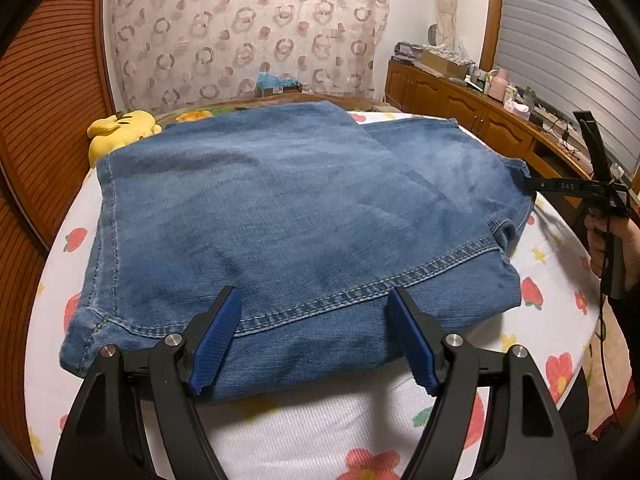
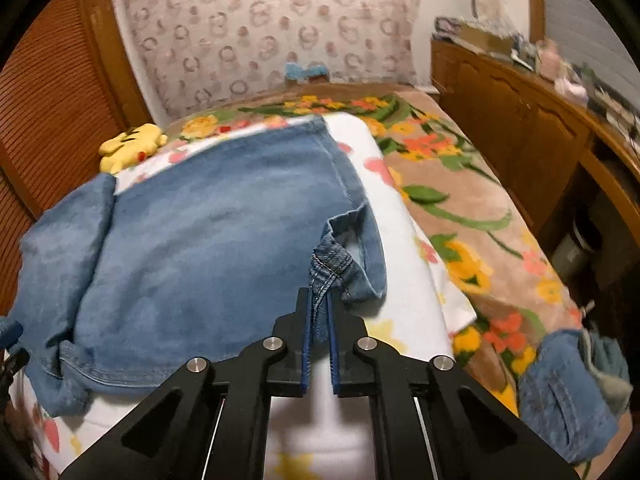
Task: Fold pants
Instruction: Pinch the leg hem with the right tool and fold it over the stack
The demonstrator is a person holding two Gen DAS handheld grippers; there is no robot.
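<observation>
While the pants [image 1: 280, 216] lie folded on the flowered sheet [image 1: 320, 432], I hold my left gripper [image 1: 312, 336] with jaws apart over their near hem. My right gripper [image 2: 319, 320] is clamped on a bunched denim edge; which edge, I cannot tell. Motion blurs the right view. A second denim item [image 2: 560, 392] is cut off.

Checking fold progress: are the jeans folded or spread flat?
Folded. One layer of the jeans lies doubled over another, hem seam on top. The right gripper pinches an edge.
</observation>
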